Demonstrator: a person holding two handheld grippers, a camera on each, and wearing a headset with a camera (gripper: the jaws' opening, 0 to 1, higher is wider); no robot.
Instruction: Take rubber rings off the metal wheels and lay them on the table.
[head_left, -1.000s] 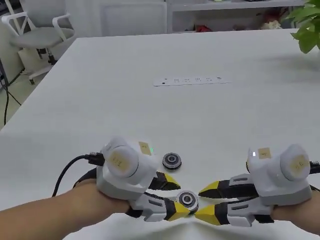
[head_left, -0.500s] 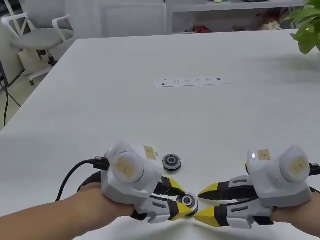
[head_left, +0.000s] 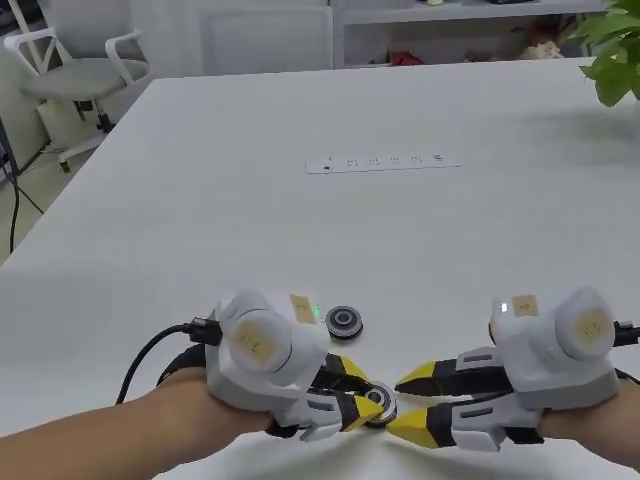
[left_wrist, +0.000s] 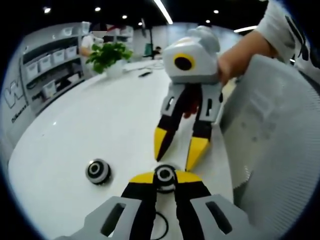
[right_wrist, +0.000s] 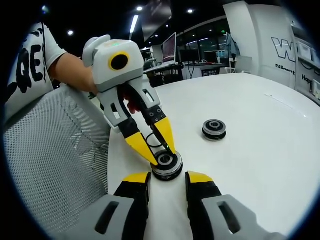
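Since a second ago the left gripper (head_left: 362, 408) has rolled a little and sunk toward the near edge of the long white table (head_left: 300, 230). Its yellow-tipped jaws have drawn in, while the right gripper (head_left: 397, 405) has barely stirred.

The left gripper's jaws are now clenched on a small round metal wheel with a black rubber rim (head_left: 376, 401). In the left gripper view one yellow tip presses against each side of it. This wheel is low at the tabletop, close to the table's near edge and directly between the two grippers, which point at each other.

The right gripper's jaws stand apart and grasp nothing. In the right gripper view their tips stop just short of the wheel, one to each side of it.

A second wheel of the same kind (head_left: 344, 320) lies flat on the table just beyond the left gripper, apart from both tools.

In the right gripper view a thin black loop (right_wrist: 154, 140) shows between the left gripper's jaws, behind the held wheel. I cannot tell whether it is a rubber ring.

Farther up the table lies a flat white power strip (head_left: 383, 161). A grey office chair (head_left: 85, 62) stands past the far left corner, and a green leafy plant (head_left: 612, 52) is at the far right
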